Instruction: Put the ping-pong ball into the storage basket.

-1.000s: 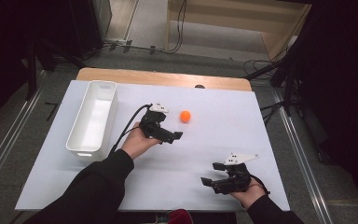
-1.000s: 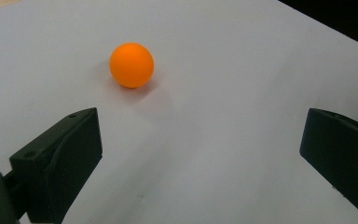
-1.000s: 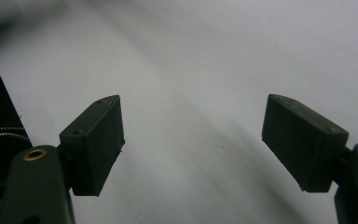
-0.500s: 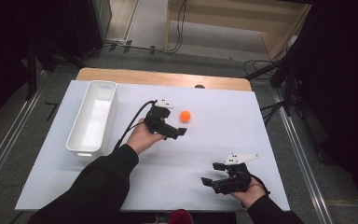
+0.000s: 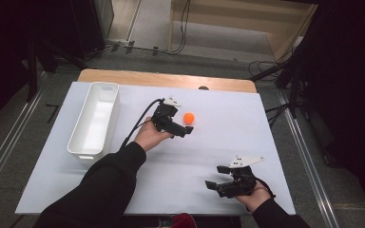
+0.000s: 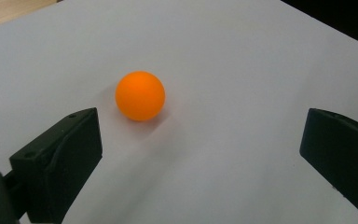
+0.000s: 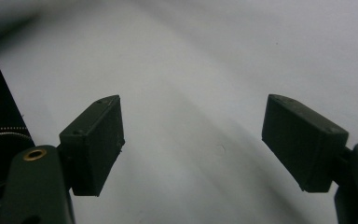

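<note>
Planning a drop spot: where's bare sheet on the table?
Free: the far right, beyond the orange ball; the middle strip between left gripper and right gripper; the near-left corner below the white bin. Crowded: around the ball and left gripper.

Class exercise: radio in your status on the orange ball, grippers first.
Left gripper open, jaws short of the orange ball, no contact. Right gripper open, idle near table edge. Nothing between jaws and ball.

Orange ball (image 6: 140, 95) smooth, matt plastic; table sheet (image 5: 228, 142) matt white; tray (image 5: 94, 121) glossy white plastic.
</note>
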`<state>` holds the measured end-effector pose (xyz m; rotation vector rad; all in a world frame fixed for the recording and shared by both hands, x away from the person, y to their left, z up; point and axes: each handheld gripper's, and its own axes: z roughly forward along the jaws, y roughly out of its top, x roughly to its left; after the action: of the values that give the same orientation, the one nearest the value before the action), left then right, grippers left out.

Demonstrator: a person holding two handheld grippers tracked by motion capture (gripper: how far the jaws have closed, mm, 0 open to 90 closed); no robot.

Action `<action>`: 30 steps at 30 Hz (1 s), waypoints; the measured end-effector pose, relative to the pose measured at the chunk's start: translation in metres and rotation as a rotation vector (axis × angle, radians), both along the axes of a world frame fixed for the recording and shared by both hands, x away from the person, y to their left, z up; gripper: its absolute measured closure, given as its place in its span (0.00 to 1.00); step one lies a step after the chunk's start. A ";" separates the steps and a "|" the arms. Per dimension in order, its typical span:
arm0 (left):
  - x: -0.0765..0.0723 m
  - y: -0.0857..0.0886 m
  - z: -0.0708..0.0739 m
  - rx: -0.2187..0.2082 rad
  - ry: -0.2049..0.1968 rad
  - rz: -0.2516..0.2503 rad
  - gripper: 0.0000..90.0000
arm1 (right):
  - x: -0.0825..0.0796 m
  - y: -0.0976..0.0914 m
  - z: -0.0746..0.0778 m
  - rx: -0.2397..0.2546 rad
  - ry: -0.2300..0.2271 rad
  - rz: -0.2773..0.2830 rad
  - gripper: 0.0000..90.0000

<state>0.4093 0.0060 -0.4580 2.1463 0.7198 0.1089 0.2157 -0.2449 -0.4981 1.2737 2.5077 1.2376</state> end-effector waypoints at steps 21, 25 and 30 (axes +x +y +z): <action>0.023 -0.016 -0.005 0.031 -0.010 0.027 0.00 | 0.000 -0.001 0.000 0.000 0.003 0.001 0.22; 0.026 -0.019 -0.005 0.030 -0.018 0.029 0.00 | 0.000 -0.001 0.000 0.001 0.004 0.001 0.22; 0.031 -0.020 -0.010 0.018 -0.012 0.046 0.00 | 0.000 -0.001 0.000 0.004 0.003 0.003 0.22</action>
<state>0.4404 -0.0135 -0.4681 2.1453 0.7639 0.1535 0.2154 -0.2459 -0.4979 1.2733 2.5114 1.2427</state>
